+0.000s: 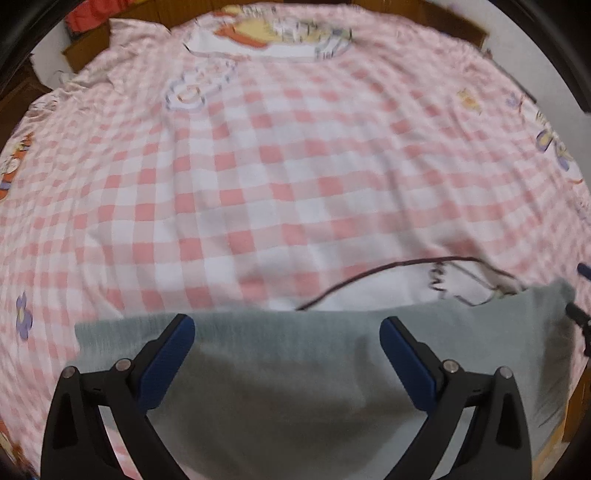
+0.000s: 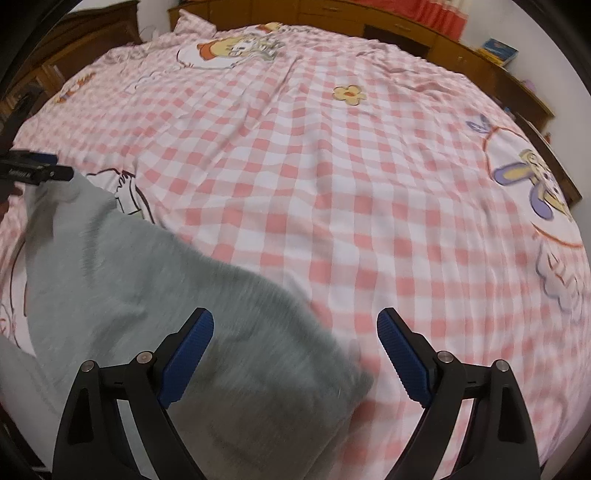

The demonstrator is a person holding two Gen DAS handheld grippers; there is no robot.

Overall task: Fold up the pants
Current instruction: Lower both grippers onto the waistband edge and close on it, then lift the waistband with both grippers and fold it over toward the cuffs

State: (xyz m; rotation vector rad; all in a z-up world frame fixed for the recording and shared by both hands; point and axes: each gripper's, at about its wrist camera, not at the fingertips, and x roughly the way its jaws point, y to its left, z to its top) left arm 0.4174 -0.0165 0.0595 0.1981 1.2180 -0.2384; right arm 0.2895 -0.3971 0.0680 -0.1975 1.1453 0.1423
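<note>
Grey pants [image 1: 295,376] lie flat on a pink-and-white checked bed sheet [image 1: 280,184]. In the left wrist view my left gripper [image 1: 287,332] is open, its blue-padded fingers [image 1: 170,354] hovering above the pants' far edge. In the right wrist view the pants [image 2: 147,295] stretch from lower middle to upper left. My right gripper [image 2: 295,328] is open over their right-hand end, its left finger [image 2: 188,354] above the cloth and its right finger [image 2: 402,358] above the sheet. The left gripper's tip [image 2: 33,170] shows at the far left by the pants' other end.
The sheet [image 2: 332,184] carries cartoon prints and covers the whole bed. Wooden cabinets [image 2: 461,48] run along the far wall, with a blue book [image 2: 498,50] on top. A red curtain [image 2: 436,14] hangs behind. The right gripper's tip [image 1: 580,314] pokes in at the right edge.
</note>
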